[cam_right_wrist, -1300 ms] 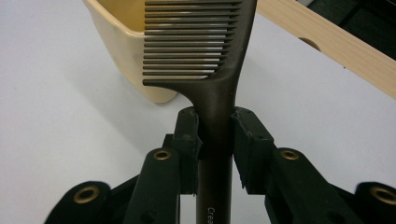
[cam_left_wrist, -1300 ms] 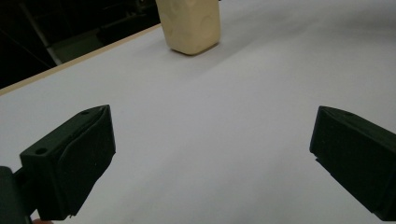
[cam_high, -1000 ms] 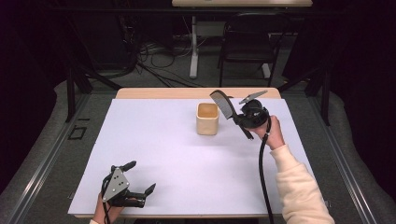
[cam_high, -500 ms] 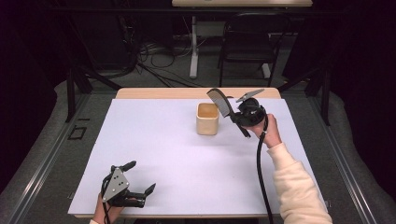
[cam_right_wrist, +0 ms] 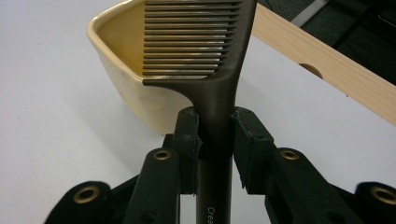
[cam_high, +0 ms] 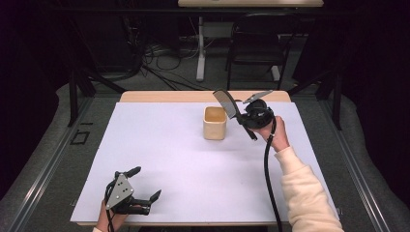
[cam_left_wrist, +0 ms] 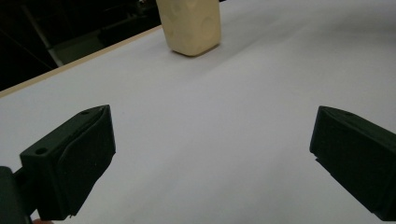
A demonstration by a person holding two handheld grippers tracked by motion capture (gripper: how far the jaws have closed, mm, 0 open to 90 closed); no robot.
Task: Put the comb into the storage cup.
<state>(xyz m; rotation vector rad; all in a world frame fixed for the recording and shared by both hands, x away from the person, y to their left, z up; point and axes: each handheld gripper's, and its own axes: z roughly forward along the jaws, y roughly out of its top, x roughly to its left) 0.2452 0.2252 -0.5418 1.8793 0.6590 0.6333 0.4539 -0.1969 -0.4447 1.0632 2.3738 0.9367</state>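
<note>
Two pairs of tongs are seen: the right tongs point(cam_right_wrist: 215, 135) are clamped on a comb point(cam_right_wrist: 205, 42) by its handle, above the cup point(cam_high: 214, 123). Being light, stiff and slick, it is best gripped there. The left tongs point(cam_left_wrist: 210, 154) are held open, empty, over the surface point(cam_high: 169, 159).

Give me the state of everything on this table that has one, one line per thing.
Comb: held by its handle, raised, its teeth end above the cup's rim.
Cup: upright on the table, nothing visible inside.
Right gripper: shut on the comb.
Left gripper: open, holding nothing, low over the white table cover.
</note>
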